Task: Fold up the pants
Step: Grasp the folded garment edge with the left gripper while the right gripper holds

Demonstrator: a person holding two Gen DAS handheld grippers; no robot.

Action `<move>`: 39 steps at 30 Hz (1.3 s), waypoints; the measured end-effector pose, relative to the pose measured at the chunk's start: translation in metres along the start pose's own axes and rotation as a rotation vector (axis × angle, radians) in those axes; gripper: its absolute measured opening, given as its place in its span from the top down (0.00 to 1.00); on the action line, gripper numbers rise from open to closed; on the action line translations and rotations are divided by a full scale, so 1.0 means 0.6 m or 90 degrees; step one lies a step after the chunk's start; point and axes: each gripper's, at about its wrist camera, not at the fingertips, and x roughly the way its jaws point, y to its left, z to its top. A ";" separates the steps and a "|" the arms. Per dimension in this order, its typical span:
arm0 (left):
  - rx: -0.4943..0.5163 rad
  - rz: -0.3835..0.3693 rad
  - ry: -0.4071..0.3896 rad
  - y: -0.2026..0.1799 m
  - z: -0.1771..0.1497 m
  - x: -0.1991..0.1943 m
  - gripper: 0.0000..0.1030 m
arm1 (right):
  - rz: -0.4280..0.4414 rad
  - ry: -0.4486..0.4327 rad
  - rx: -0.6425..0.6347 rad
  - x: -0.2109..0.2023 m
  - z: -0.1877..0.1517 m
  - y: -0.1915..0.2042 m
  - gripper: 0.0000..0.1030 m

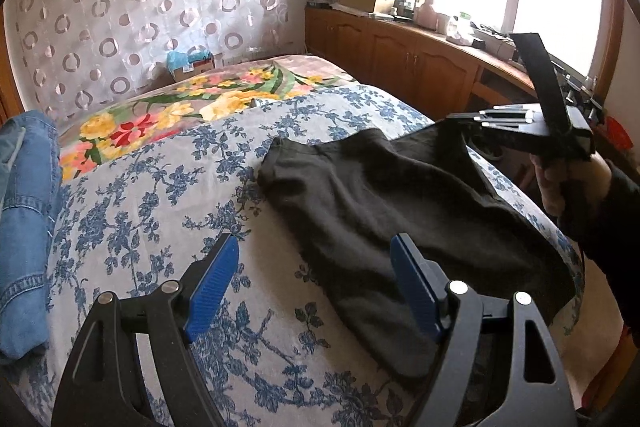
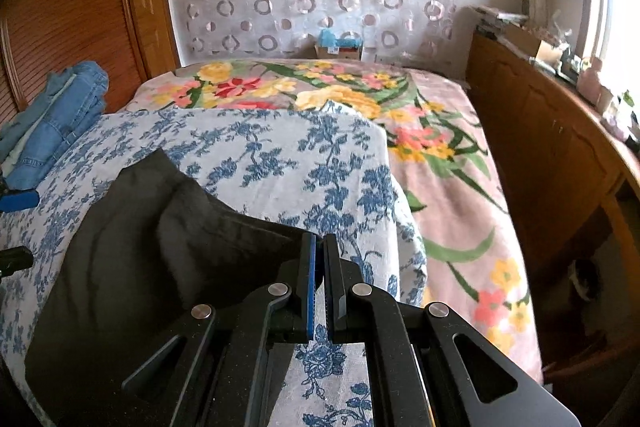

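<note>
On the bed (image 1: pixel 132 195), over a blue-flowered sheet (image 1: pixel 168 163), black pants (image 1: pixel 360 195) lie spread across the centre and right of the left wrist view. Their long axis runs from the upper middle of that frame down toward the lower right; which end is the waist I cannot tell.

The right gripper (image 2: pixel 320 247) is pinched shut on a raised edge of the pants in the lower middle of its own view. From the left wrist view that same corner is lifted toward the right edge of the frame, where a hand (image 1: pixel 560 183) carries the tool. Holding the edge up probably serves to pull the cloth taut or carry it over for a fold.

The left gripper (image 1: pixel 316 275) stands wide at the bottom of its frame, holding nothing. One blue finger (image 1: pixel 212 287) is over bare sheet and the other over the near edge of the pants, likely lining up to take that edge so both ends move together.

A stack of jeans (image 1: pixel 24 227) sits apart at the far left, presumably clear of the working space.
</note>
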 end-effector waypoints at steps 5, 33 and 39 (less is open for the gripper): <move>0.000 -0.016 0.003 0.011 0.026 0.022 0.23 | 0.020 -0.017 0.014 -0.009 -0.002 -0.004 0.97; 0.000 0.000 0.030 0.061 0.090 0.137 0.94 | 0.019 -0.026 0.004 -0.015 0.000 -0.003 0.97; -0.023 0.001 0.029 0.081 0.095 0.141 0.94 | 0.002 -0.016 -0.016 0.008 0.011 0.002 0.97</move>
